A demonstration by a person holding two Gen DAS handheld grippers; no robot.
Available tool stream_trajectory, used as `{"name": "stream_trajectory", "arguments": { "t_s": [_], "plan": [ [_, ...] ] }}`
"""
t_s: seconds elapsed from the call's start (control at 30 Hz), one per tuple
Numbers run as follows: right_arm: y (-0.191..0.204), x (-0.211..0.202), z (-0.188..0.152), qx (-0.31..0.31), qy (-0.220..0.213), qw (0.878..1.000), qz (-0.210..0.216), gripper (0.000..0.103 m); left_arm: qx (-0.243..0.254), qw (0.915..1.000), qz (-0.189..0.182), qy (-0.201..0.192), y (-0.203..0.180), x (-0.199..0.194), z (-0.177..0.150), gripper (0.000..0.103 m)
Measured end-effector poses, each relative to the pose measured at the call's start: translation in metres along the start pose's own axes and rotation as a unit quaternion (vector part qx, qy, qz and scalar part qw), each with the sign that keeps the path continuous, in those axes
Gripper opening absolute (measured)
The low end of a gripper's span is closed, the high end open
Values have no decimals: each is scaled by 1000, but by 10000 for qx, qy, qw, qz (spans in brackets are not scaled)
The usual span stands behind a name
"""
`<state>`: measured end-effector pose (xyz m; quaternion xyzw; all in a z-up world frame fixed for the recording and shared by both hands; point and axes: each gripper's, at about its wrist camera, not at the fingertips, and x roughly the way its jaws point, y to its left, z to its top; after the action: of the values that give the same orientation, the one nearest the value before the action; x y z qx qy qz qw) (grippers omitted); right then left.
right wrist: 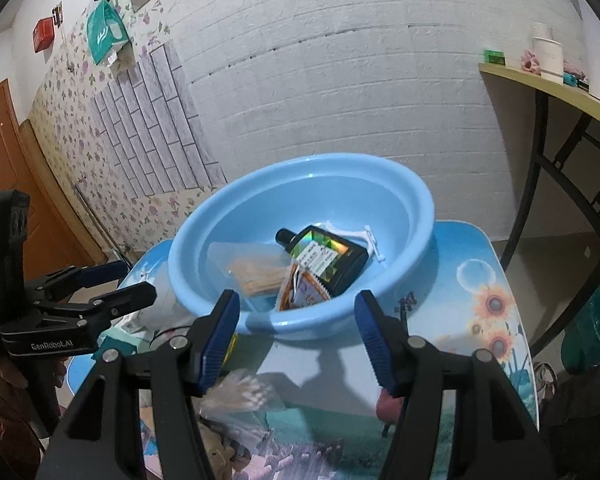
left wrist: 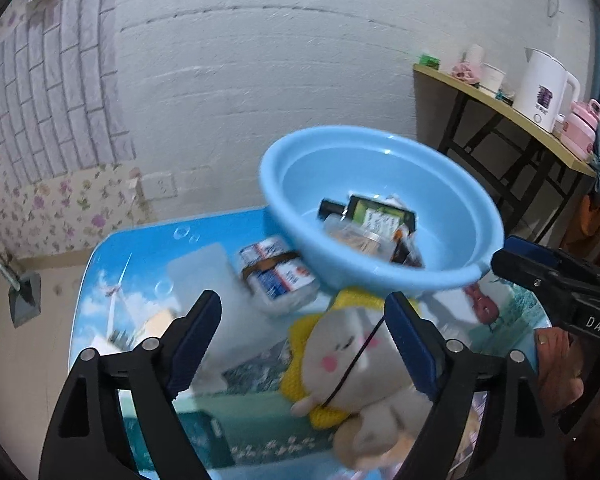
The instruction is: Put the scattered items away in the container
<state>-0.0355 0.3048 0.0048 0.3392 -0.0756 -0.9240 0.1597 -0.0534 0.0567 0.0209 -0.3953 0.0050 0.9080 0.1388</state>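
A small table [right wrist: 476, 264] with a printed blue top stands against a white brick wall, carrying the blue basin [right wrist: 404, 208] toward its far edge. Your left gripper [left wrist: 304, 332] hangs with jaws apart over the plush toy [left wrist: 352, 364] near the front edge; centre on its body and close firmly, since plush likely compresses. Your right gripper [right wrist: 296, 336] is likewise spread and empty before the basin. A wrapped packet [left wrist: 278, 276] lies beside the basin; the dark bottle [right wrist: 328, 258] already sits inside.

Bottle [right wrist: 327, 259] in basin [right wrist: 400, 200] on table [right wrist: 472, 280]
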Motion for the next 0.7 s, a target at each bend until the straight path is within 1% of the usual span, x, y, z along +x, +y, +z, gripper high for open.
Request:
{"name": "stream_trajectory", "arguments": {
  "t_s": [0.17,0.23,0.3,0.37,0.43,0.53,0.7],
  "plan": [
    [12,0,-8,-111,144,9998,-35,60,-165,9997,67,180,15,-3,-16,84],
    [17,0,-11,-154,243,9996,-76,60,-154,9996,106,207,18,-7,-22,86],
    [21,2,-15,-176,378,9989,-206,60,-181,9996,122,189,23,-13,-30,90],
    [21,4,-20,-151,481,9984,-264,60,-222,9995,137,196,27,-18,-36,91],
    [21,7,-27,-87,609,9978,-258,60,-260,9992,191,231,33,-20,-43,92],
    [21,10,-34,-85,732,9969,-278,60,-343,9981,313,396,41,-19,-54,94],
    [27,10,-43,-188,894,9956,-221,60,-498,9968,304,540,49,-17,-69,95]
  ]
}}
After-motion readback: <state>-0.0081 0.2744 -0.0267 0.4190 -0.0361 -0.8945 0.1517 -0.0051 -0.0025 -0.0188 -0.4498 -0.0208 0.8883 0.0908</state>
